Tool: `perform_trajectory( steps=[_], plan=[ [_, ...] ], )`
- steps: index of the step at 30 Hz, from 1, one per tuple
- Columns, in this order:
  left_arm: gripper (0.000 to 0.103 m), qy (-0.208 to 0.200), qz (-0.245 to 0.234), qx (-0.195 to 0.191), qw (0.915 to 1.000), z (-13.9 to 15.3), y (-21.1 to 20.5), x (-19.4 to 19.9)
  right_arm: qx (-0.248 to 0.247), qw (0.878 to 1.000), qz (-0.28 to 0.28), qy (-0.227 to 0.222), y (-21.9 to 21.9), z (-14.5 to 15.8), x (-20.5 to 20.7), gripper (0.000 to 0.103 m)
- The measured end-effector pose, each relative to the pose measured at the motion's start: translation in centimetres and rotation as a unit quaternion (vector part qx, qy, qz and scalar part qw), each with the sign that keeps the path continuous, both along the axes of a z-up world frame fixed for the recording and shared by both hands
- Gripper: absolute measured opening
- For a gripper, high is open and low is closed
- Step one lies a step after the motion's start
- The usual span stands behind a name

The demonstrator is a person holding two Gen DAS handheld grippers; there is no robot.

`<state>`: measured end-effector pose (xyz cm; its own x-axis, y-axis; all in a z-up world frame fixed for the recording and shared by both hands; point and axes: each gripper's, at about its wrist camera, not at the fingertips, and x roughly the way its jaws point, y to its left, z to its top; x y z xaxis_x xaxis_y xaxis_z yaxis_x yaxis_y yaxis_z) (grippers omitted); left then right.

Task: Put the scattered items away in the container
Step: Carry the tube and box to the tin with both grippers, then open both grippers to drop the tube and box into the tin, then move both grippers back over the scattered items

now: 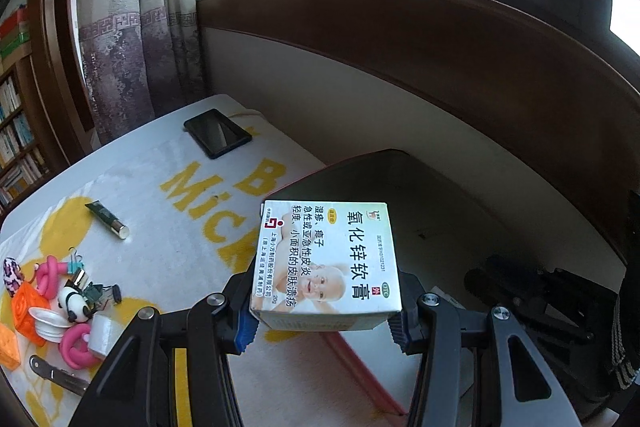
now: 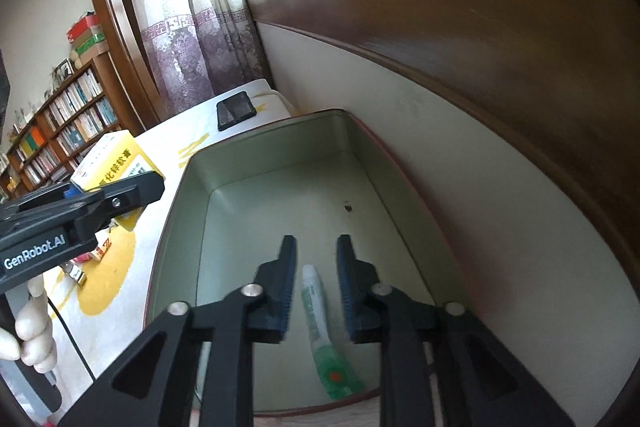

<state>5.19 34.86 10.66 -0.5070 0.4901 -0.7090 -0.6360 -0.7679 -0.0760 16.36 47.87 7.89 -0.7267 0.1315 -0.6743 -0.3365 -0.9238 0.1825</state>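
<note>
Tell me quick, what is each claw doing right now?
Left gripper: closed on the ointment box.
Right gripper: open, holding nothing; the green tube lies in the tin below.

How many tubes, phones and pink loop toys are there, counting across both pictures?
Tubes: 2 (green tube, dark tube)
Phone: 1
Pink loops: 2 (upper loop, lower loop)
Total: 5
</note>
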Motion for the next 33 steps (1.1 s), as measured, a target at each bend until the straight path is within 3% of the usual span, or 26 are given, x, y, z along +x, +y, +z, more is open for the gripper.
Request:
perform_trajectory(
  steps=[1,3,8,18,19,21,33],
  plan=[
    [0.053,0.0,-0.001,-0.001,1.0,0.0,0.2,0.0,0.001,1.0,0.0,0.002,0.0,0.0,0.1,0.057],
    [0.053,-0.002,-0.003,-0.002,1.0,-0.1,0.5,-0.2,0.01,1.0,-0.002,0.011,-0.1,0.3,0.4,0.074],
    [0.053,-0.005,-0.008,-0.003,0.9999,-0.3,1.2,-0.4,0.032,0.999,0.005,0.016,-0.7,0.8,0.6,0.075],
    [0.055,-0.02,-0.026,-0.001,0.9995,-0.8,2.7,-1.0,0.03,0.999,-0.003,0.012,-0.6,0.6,0.9,0.075],
    [0.057,-0.023,-0.027,0.0,0.9994,-0.8,2.8,-1.1,0.03,0.999,-0.004,0.012,-0.6,0.6,1.0,0.076],
    [0.073,-0.024,-0.028,0.002,0.9993,-0.9,2.8,-1.1,0.03,0.999,-0.005,0.013,-0.7,0.6,1.0,0.078],
    [0.074,-0.024,-0.01,0.007,0.9996,-0.6,0.5,-1.1,0.031,0.999,0.007,0.005,-1.7,0.9,1.6,0.079]
  ],
)
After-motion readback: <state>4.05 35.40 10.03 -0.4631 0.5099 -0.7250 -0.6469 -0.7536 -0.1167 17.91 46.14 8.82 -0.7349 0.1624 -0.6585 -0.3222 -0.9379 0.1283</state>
